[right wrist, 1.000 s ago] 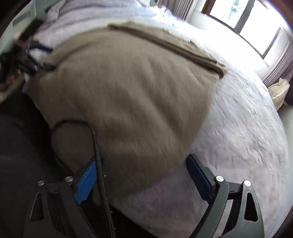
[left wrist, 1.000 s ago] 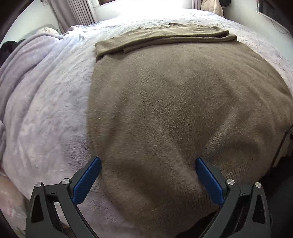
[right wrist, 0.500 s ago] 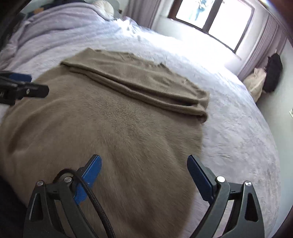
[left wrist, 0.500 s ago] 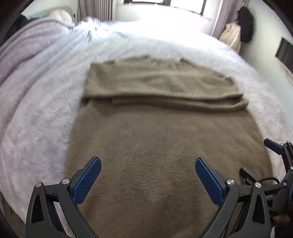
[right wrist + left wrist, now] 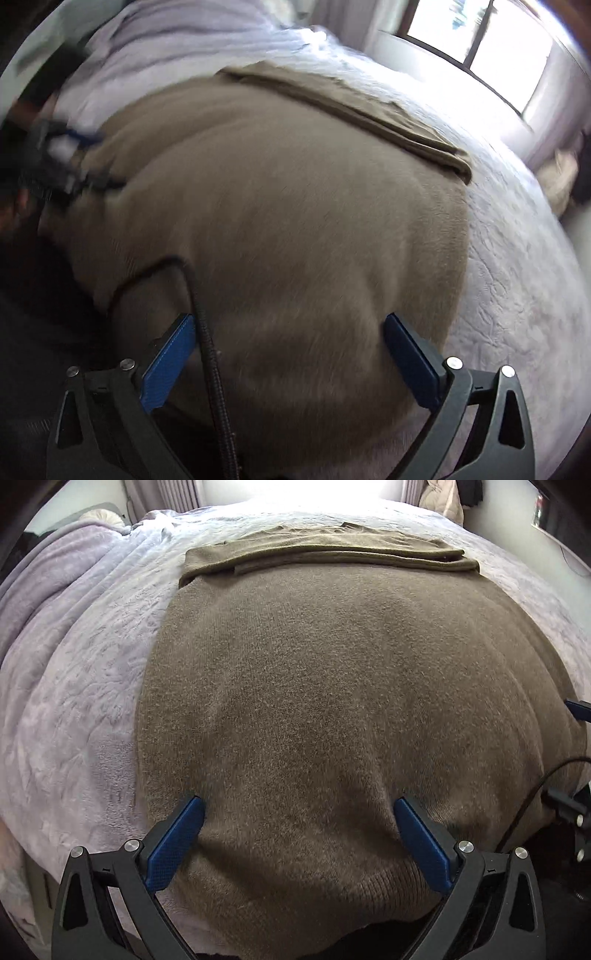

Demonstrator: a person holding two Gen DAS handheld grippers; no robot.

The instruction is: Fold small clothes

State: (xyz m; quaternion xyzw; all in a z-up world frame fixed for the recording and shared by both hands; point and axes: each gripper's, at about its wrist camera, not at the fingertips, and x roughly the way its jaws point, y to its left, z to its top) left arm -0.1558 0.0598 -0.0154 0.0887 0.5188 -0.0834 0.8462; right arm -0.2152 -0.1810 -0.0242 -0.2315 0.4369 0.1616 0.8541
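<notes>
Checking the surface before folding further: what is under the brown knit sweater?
The brown knit sweater lies on a pale lilac textured bedspread, which shows around its left, right and far edges. Whatever lies directly beneath the sweater is covered.

The left gripper [image 5: 298,810] is seen angled steeply downward, its jaws spread wide. Its blue pads [image 5: 176,843] are set far apart, with nothing pinched between them; the tips are seen at fabric level. The right gripper [image 5: 289,326] is likewise tilted downward, and its jaws have just been opening to their widest, with nothing clamped. A black cable [image 5: 210,354] is seen running along the inner side of its left finger. In the right wrist view, which is blurred, the left gripper [image 5: 79,138] is made out at the far left
</notes>
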